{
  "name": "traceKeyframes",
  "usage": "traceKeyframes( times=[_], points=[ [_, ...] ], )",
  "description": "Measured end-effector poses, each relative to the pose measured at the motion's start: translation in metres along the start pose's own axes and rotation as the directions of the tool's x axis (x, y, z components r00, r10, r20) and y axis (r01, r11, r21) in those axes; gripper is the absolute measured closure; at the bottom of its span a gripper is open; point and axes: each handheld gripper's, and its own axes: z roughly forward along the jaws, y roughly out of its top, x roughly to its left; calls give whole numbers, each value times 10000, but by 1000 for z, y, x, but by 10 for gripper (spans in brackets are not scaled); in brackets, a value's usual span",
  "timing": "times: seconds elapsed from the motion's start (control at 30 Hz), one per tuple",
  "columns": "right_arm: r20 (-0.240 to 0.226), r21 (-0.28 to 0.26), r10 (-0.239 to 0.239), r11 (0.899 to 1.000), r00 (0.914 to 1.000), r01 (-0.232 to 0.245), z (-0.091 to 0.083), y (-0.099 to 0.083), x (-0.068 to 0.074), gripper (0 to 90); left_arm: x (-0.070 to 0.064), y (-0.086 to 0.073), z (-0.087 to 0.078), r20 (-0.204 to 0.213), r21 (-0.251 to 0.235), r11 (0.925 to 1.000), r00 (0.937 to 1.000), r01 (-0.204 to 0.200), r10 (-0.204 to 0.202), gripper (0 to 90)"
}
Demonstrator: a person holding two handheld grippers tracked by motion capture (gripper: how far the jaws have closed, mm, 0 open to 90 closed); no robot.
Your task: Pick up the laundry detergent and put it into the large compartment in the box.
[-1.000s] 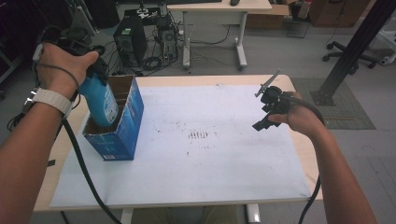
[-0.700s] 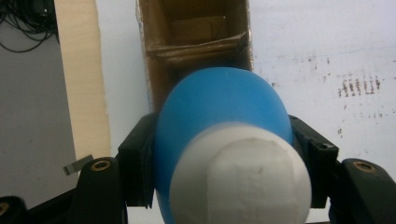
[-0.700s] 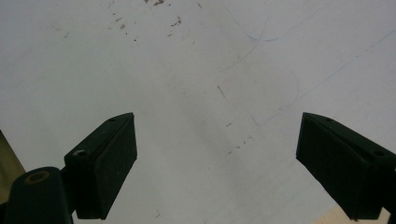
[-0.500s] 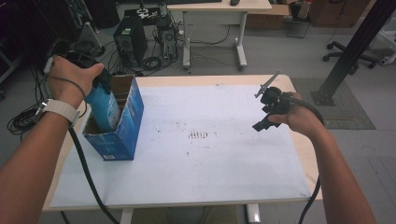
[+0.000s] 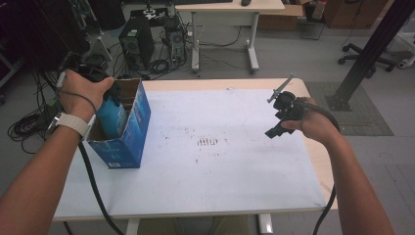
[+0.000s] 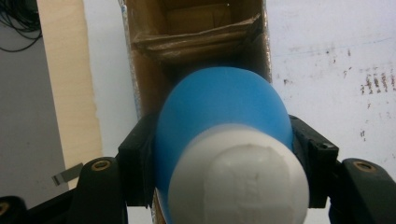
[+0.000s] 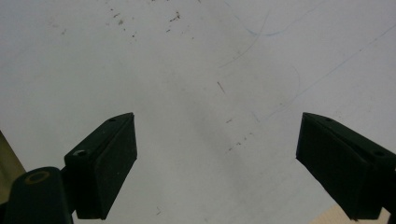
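From the high view I see the bench (image 5: 205, 191) covered by a white sheet, scuffed with dark marks near its middle, pale wood showing along its far and right edges. Beyond it lie a grey floor, a computer tower (image 5: 136, 40) amid tangled cables, a second desk (image 5: 230, 7) and a black post (image 5: 364, 54) at the right. An open blue box (image 5: 128, 128) stands by the bench's left edge; its printing is too small for me to read. My left gripper (image 5: 105, 90) holds a blue bottle (image 5: 113, 116) down inside it. My right gripper (image 5: 283, 113) hovers near the right edge. In the left gripper view the jaws clamp the bottle's blue shoulder just under its white cap (image 6: 238, 179), above the box's brown cardboard interior. In the right gripper view the jaws stand wide apart, holding nothing, over the marked white sheet.
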Motion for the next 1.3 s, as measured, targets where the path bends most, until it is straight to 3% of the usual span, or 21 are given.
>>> traceKeyframes(
  times=[1.3],
  points=[
    [-89, 211, 101, 9997, 9999, -99, 9, 0, 0, 125, 0, -6, 50, -203, 91, 9998, 9997, -165, 167, 373]
  ],
)
